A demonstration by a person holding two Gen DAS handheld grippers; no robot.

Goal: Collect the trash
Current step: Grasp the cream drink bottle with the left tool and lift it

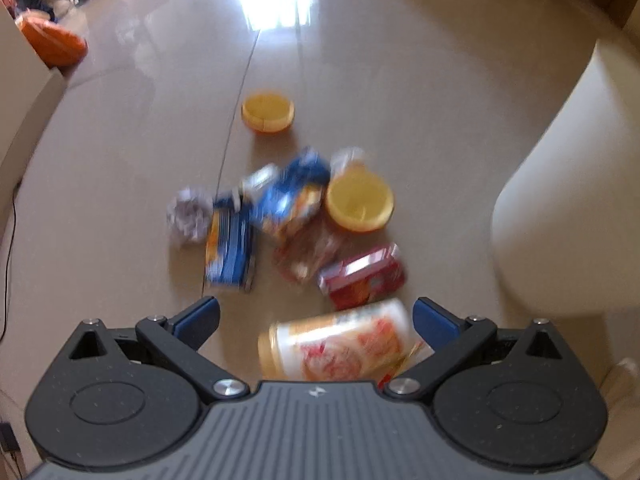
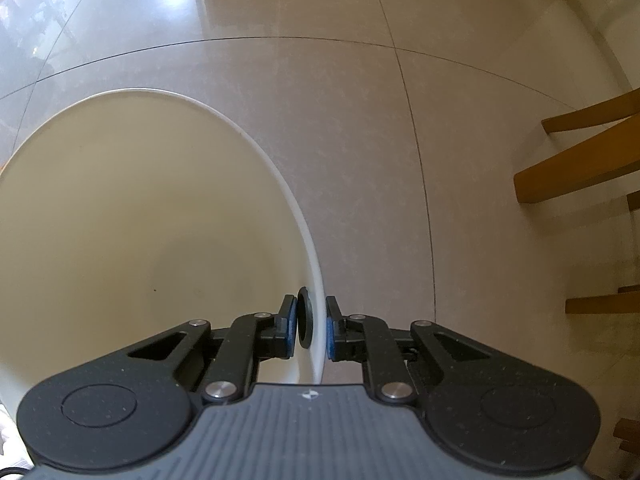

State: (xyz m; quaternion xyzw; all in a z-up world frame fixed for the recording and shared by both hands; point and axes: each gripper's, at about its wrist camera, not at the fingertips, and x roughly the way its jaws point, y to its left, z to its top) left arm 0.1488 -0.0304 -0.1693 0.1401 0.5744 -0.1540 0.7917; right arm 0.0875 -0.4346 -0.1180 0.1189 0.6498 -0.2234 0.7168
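Note:
In the left wrist view a heap of trash lies on the tiled floor: a white and gold can (image 1: 336,344), a red carton (image 1: 362,276), blue snack packets (image 1: 256,220), crumpled paper (image 1: 188,216) and two orange peel halves (image 1: 359,200) (image 1: 267,112). My left gripper (image 1: 316,320) is open, its jaws wide apart, with the can lying between the fingertips. The white bin (image 1: 568,200) stands to the right of the heap. In the right wrist view my right gripper (image 2: 310,328) is shut on the bin's rim (image 2: 318,312), one finger inside, one outside. The bin's inside (image 2: 140,248) looks empty.
Wooden chair legs (image 2: 580,172) stand on the floor to the right of the bin. An orange bag (image 1: 54,44) and a light cabinet (image 1: 24,92) are at the far left. A dark cable (image 1: 10,264) runs along the left edge.

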